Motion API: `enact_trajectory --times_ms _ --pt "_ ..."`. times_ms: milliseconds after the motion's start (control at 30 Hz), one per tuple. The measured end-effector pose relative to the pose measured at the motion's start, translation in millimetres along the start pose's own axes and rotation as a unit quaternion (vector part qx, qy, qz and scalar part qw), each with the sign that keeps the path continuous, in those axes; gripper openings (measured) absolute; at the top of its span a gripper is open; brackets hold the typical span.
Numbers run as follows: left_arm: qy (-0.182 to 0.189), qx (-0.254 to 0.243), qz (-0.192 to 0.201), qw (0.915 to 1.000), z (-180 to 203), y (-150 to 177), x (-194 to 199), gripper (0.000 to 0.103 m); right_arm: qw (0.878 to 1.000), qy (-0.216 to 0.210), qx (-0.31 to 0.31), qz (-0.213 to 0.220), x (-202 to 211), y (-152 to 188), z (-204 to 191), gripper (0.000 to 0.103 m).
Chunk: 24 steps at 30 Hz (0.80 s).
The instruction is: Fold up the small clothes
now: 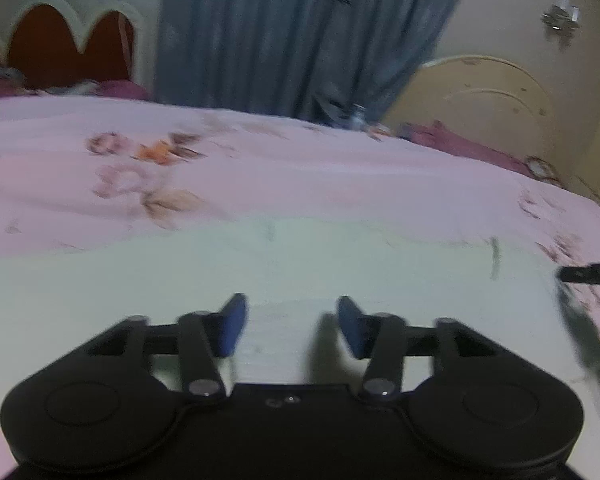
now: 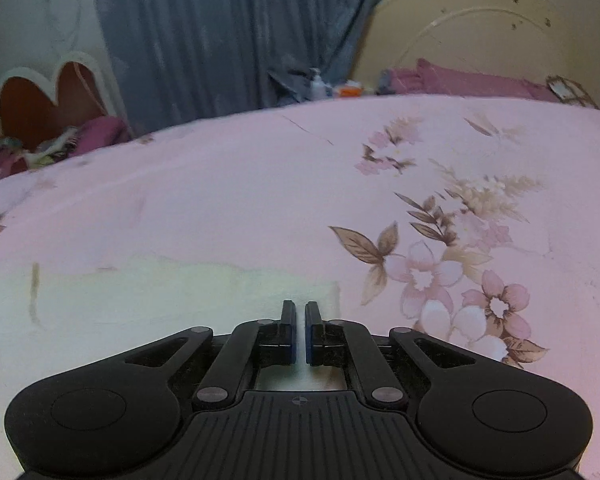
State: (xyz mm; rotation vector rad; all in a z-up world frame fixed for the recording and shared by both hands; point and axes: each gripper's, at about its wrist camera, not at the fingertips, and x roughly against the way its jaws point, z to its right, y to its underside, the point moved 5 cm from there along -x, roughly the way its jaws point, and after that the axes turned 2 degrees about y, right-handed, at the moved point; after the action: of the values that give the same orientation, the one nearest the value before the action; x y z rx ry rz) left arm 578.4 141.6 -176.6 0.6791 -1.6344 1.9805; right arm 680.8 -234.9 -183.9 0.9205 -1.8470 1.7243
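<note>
A pale, whitish-green small garment lies flat on the pink floral bedsheet. In the left wrist view my left gripper is open just above the garment, nothing between its blue pads. In the right wrist view the same garment lies at the lower left, and my right gripper is shut over the garment's right edge; I cannot tell whether cloth is pinched between its fingers. The tip of the right gripper shows at the right edge of the left wrist view.
A blue-grey curtain hangs behind the bed. A cream headboard with purple pillows stands at the right. A red scalloped headboard is at the left. Small bottles sit behind the bed.
</note>
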Motion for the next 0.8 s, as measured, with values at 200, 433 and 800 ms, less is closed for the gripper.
enact_trajectory --times_ms 200,433,800 --pt "-0.016 0.032 -0.016 0.9992 -26 2 -5 0.028 0.999 -0.027 -0.02 0.008 2 -1 4 0.025" --pt "-0.03 0.017 -0.02 0.9992 -31 2 -3 0.027 1.0 0.022 -0.006 -0.009 -21 -12 17 0.0" --pt "0.012 -0.039 -0.019 0.999 17 6 -15 0.04 0.998 0.004 0.052 -0.03 -20 -2 -3 0.0"
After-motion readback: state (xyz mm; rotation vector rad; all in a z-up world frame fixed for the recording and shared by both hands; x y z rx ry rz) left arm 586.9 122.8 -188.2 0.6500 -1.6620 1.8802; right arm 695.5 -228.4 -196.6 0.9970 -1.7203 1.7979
